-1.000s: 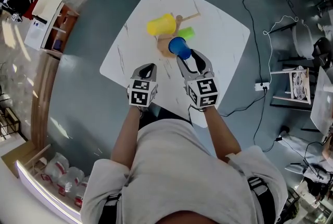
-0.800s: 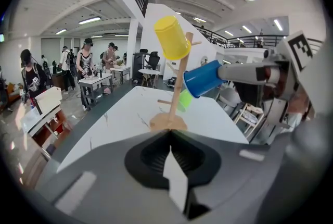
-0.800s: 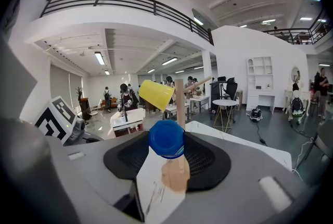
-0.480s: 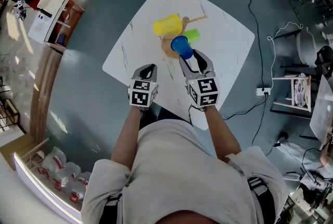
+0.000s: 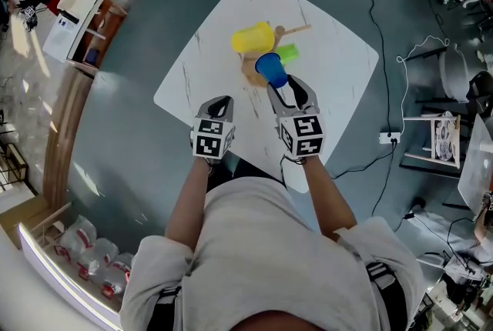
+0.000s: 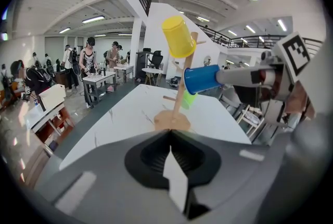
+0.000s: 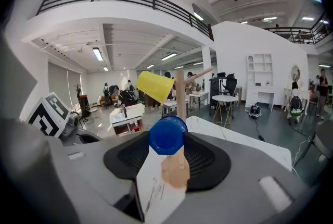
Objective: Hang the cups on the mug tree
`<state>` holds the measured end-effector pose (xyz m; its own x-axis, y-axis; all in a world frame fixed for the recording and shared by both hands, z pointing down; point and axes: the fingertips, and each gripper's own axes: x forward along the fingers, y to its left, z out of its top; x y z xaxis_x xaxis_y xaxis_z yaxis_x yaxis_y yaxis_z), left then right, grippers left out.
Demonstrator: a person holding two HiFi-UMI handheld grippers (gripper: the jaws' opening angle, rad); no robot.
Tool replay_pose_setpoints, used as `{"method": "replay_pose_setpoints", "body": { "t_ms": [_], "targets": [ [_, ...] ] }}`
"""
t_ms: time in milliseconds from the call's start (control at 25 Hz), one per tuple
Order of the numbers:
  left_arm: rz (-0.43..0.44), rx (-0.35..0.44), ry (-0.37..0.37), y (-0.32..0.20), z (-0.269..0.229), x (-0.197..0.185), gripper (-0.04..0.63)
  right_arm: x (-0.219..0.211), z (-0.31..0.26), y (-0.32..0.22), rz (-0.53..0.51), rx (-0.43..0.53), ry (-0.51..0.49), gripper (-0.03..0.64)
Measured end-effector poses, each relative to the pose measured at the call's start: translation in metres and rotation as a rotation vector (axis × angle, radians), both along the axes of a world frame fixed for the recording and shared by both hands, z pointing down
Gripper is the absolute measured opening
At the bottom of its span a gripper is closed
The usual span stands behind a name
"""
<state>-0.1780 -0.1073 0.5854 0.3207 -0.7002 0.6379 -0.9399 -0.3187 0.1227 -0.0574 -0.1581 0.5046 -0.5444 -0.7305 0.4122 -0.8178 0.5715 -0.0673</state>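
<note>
Grey and pressed together with nothing between them, the jaws of the left gripper are held idle over the near edge of the white marble table, while the right gripper is clamped on the base end of the blue cup, which is carried on its side with its mouth turned toward the wooden mug tree. In the right gripper view the blue cup is seen just in front of the trunk, with the tree's round base showing beneath it; whether a peg has been entered yet cannot be told. Higher on the tree the yellow cup is already hung, tilted mouth-down on an upper peg, and a green cup is seen low on the far side of the trunk, apparently hung as well, though its peg is hidden. By that reading, two of three cups are judged done and only the blue one is left to be slid onto a free peg and released. Compared with a second ago, the blue cup has been brought slightly closer to the trunk, the left gripper has been kept where it was, closed and empty, and the yellow and green cups are unmoved on the tree.
</note>
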Motion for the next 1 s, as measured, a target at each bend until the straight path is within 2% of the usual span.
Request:
{"method": "replay_pose_setpoints", "body": {
  "t_ms": [560, 760, 1000],
  "targets": [
    [0.006, -0.004, 0.004, 0.0008, 0.0029, -0.0013, 0.003, 0.0027, 0.0065, -0.0020, 0.028, -0.012, 0.002, 0.215],
    [0.012, -0.007, 0.008, 0.0039, 0.0031, -0.0024, 0.003, 0.0025, 0.0067, -0.0007, 0.033, -0.012, 0.002, 0.249],
    [0.020, 0.000, 0.021, 0.0055, 0.0025, -0.0057, 0.003, 0.0024, 0.0080, 0.0038, 0.053, -0.013, 0.017, 0.252]
  ]
}}
